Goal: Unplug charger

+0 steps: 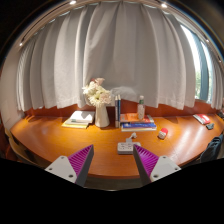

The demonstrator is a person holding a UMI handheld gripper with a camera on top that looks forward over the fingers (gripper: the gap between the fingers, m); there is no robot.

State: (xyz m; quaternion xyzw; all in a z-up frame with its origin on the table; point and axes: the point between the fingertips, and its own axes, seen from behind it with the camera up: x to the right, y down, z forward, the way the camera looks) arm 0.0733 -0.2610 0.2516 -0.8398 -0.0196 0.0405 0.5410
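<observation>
Just above the frame's lower centre, between your gripper (114, 162)'s spread pads, the charger (125, 147) lies slightly ahead on the bench (60, 140).

Bare counter (50, 135) lies ahead-left of the open tongs (113, 162). A small white block (125, 147) sits just ahead between them. Beyond, a vase (101, 113) and books (137, 124) block the way.

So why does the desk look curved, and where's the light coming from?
In the gripper view, the wide-angle lens bows the long orange wooden desk and the pleated white curtains; daylight glows through them, ceiling spots add light; the open gripper sits dim in front.
</observation>
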